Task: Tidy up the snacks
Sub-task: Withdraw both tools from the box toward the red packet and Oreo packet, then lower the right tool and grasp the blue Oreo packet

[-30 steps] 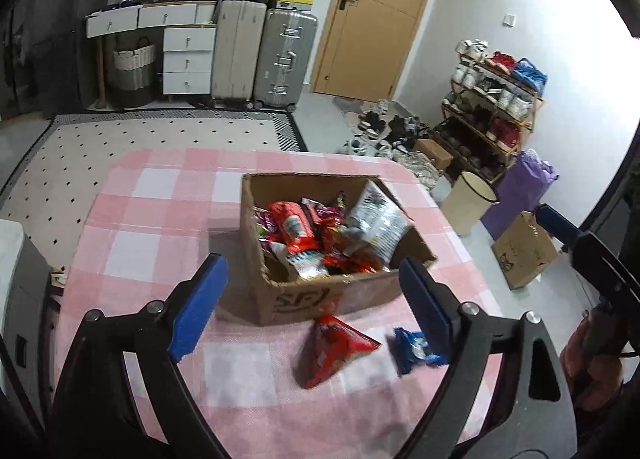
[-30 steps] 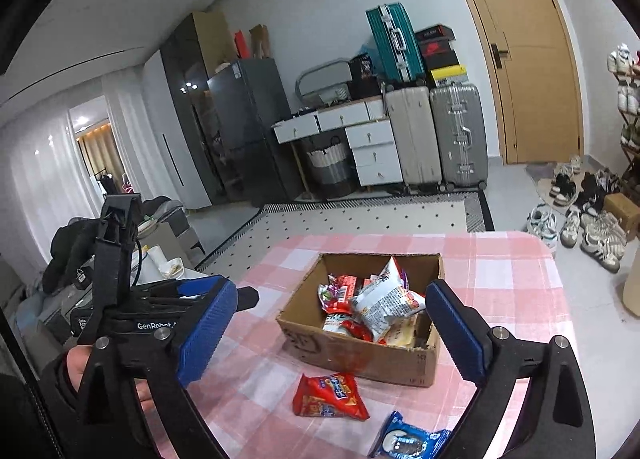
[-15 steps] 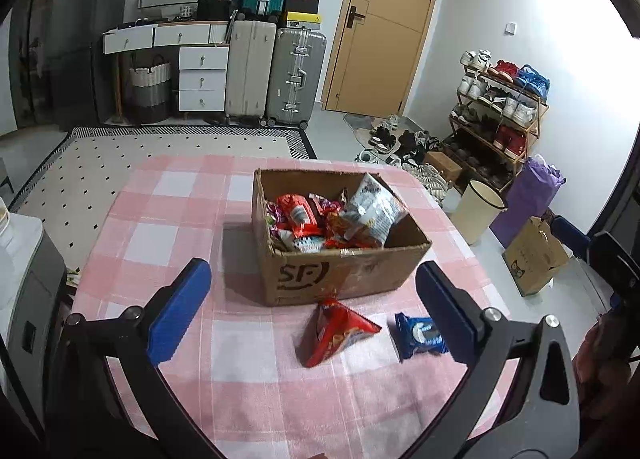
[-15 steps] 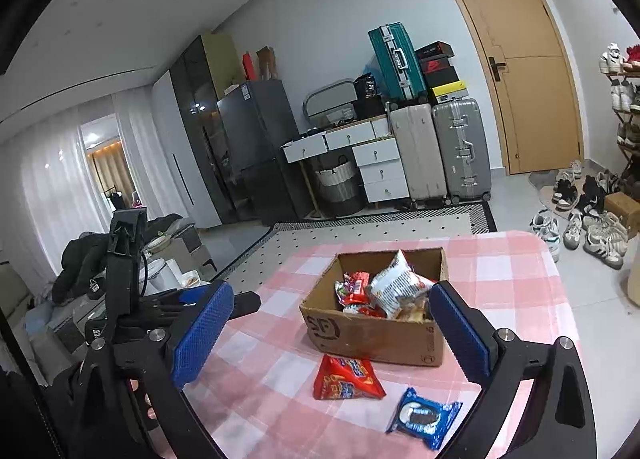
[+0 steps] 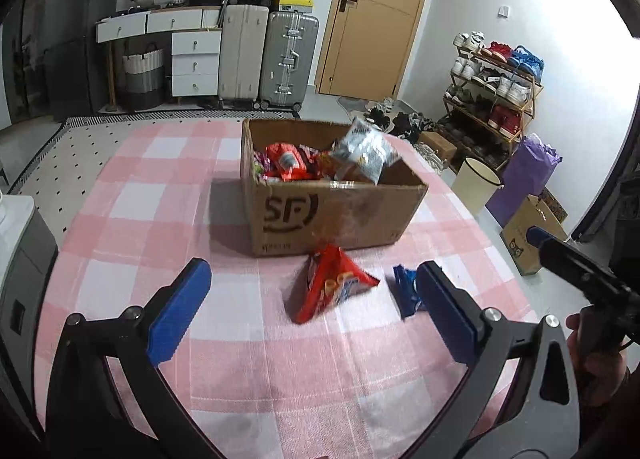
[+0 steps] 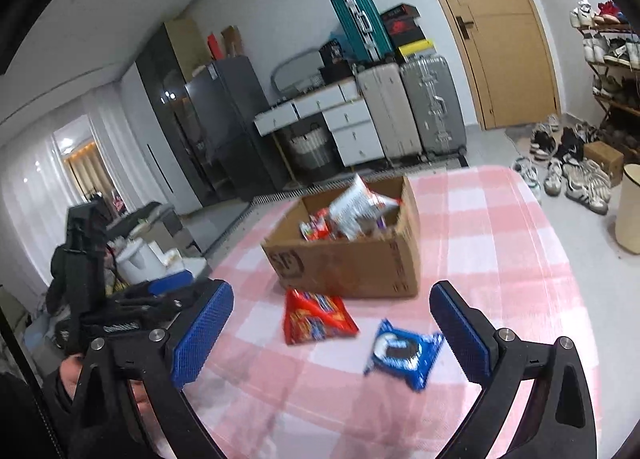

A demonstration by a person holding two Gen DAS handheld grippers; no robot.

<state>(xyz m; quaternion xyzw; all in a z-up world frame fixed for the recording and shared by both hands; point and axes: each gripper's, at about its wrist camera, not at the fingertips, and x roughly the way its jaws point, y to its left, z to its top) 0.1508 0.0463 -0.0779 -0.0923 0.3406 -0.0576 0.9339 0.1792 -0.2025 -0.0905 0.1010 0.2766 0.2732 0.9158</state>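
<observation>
Both claws, left (image 5: 312, 301) and right (image 6: 332, 325), stood apart, holding nothing. Red packet (image 6: 316, 317) and blue packet (image 6: 402, 351) lay on the surface (image 6: 500, 259) near the cardboard box (image 6: 352, 263).

The black left gripper with blue rubber pads (image 5: 314, 301) is held level, its 2 jaws spread wide with nothing between them. The black right gripper with blue textured pads (image 6: 332, 333) is likewise spread wide and unloaded. Part of a hand (image 5: 600, 367) is seen gripping the right gripper's handle.
</observation>
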